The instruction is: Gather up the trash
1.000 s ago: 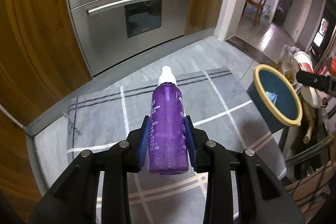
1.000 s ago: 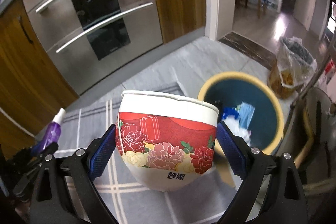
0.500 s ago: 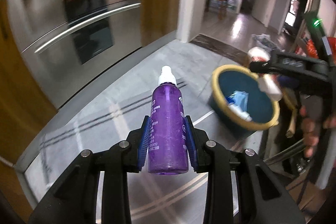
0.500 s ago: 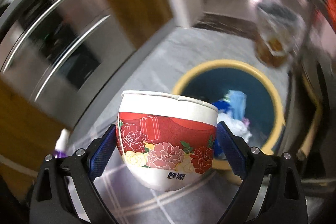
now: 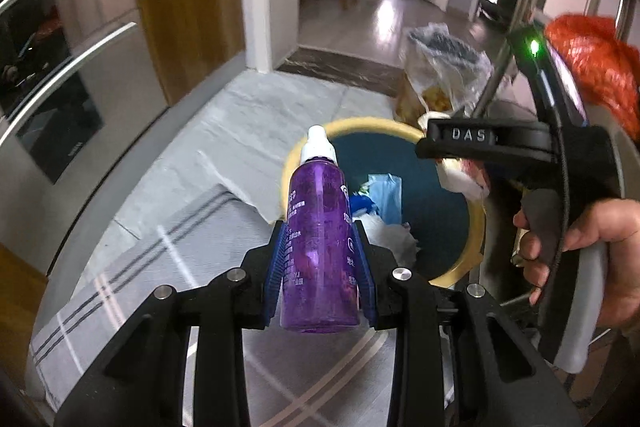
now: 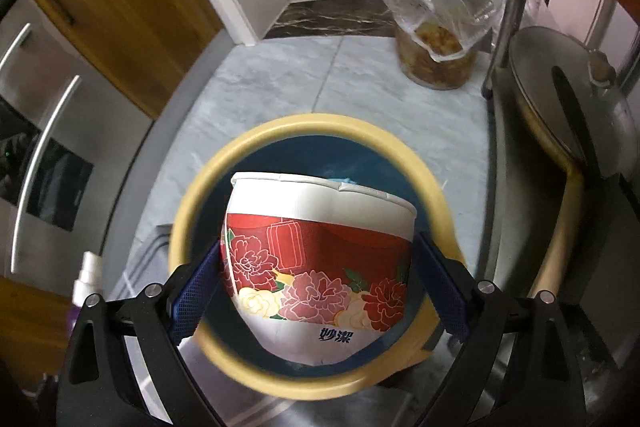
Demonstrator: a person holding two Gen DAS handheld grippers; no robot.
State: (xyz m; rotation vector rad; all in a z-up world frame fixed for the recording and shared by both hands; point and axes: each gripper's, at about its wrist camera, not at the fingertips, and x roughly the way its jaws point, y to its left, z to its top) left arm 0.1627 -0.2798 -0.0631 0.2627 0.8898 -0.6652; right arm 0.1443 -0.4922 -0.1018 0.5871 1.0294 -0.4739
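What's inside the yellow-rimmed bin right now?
The bin holds a blue face mask and crumpled white paper. Its near side hides behind the purple bottle; the paper cup covers it from the right wrist.

R gripper [image 6: 320, 287] w/ blue-padded fingers [image 6: 194, 297] clamps a white paper cup w/ red floral band [image 6: 320, 259], held directly over a round dark-blue bin w/ yellow rim [image 6: 434, 211]. Clear-plastic-lined bin [image 6: 436, 23] sits beyond on grey tile floor [image 6: 280, 87].

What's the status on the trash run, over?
Left tool shut on purple bottle. Right tool shut on paper cup, over the bin. Nothing blocking the bin.
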